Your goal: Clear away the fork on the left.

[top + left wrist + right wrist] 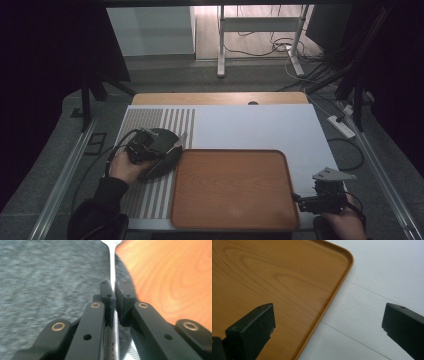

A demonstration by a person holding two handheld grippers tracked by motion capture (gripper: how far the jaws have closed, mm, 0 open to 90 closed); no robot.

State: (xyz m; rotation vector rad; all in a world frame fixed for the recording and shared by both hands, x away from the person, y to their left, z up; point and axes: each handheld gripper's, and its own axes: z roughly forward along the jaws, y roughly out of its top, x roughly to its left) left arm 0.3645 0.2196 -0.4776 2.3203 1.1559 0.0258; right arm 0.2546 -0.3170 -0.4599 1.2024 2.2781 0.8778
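Left tongs (114,298) clamp spoon (113,270) | right tongs (328,322) wide | tray (232,187) bare

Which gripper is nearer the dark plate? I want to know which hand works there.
Left. The left gripper hangs right over the dark plate, clamped on a metal utensil; the right gripper sits across the wooden tray.

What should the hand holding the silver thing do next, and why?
Probably carry it a little further right, over the wooden tray, and lower it there. The left tool is shut on a metal utensil, likely a spoon or fork, whose tip is just reaching the tray's edge, above the dark plate.
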